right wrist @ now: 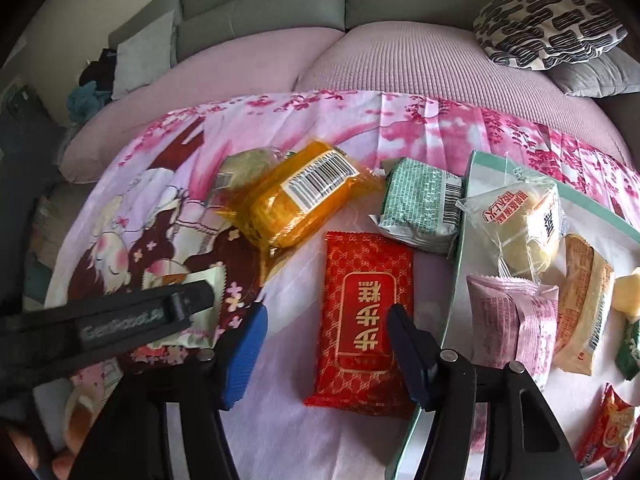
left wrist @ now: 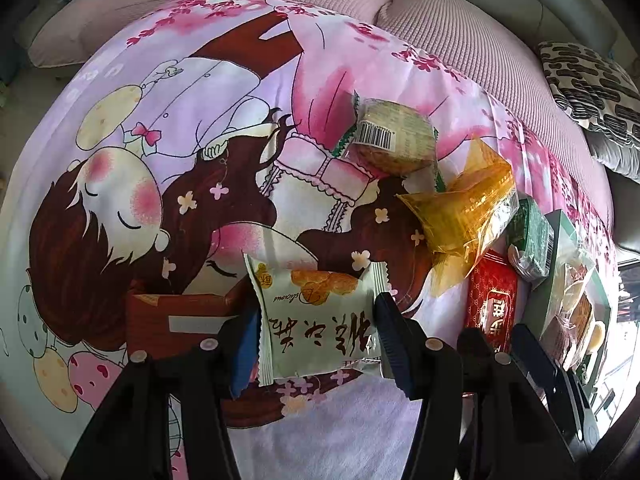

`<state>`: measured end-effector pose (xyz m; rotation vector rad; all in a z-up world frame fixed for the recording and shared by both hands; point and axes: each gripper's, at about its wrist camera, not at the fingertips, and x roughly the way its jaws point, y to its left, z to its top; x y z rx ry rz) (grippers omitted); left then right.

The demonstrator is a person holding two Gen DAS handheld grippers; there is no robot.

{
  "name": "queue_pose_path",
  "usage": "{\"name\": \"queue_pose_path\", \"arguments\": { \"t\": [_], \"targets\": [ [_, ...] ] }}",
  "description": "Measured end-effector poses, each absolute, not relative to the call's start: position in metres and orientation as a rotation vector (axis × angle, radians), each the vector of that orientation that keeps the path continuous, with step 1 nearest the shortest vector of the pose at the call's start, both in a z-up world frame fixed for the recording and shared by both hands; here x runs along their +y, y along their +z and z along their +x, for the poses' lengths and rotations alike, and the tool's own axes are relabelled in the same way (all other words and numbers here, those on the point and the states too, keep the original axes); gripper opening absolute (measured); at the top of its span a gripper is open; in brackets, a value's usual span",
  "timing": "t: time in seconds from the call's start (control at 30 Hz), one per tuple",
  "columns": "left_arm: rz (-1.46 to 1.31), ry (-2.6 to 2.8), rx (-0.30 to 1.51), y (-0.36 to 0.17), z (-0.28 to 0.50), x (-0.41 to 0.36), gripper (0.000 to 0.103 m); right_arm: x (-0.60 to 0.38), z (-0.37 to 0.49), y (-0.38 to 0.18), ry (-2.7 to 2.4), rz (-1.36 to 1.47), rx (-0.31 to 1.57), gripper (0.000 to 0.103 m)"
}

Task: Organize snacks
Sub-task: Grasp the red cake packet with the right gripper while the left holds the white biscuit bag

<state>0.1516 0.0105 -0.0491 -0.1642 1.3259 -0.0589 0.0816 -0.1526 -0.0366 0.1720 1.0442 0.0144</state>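
Left wrist view, tongs [left wrist: 316, 320] pinching crinkly pale packet [left wrist: 316, 320] (serrated ends)

A home living room. A grey sofa [right wrist: 280, 4] runs across twelve o'clock, its seat cushions [right wrist: 400, 72] covered in pink knit. A black-and-white patterned throw pillow [right wrist: 548, 28] lies at two o'clock on a plain grey one [right wrist: 592, 76]. A cartoon-print bedsheet [left wrist: 192, 152] with pink blossoms is spread in front of the sofa, with wrapped snacks [right wrist: 304, 196] strewn on it.
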Motion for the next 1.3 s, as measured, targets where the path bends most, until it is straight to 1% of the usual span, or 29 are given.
{"name": "queue_pose_path", "arguments": {
  "t": [0.3, 0.53, 0.93, 1.3],
  "targets": [
    [-0.160, -0.067, 1.331, -0.050, 0.152, 0.010, 0.057, -0.151, 0.088, -0.045, -0.042, 0.128, 1.058, 0.062],
    [-0.161, -0.066, 1.333, -0.050, 0.152, 0.010, 0.057, -0.152, 0.089, -0.049, -0.038, 0.155, 1.067, 0.062],
    [-0.162, -0.066, 1.335, -0.050, 0.153, 0.011, 0.057, -0.156, 0.086, -0.049, 0.068, 0.295, 1.077, 0.063],
    [-0.153, -0.066, 1.338, -0.051, 0.154, 0.012, 0.058, -0.140, 0.087, -0.056, -0.020, 0.133, 1.105, 0.061]
  ]
}}
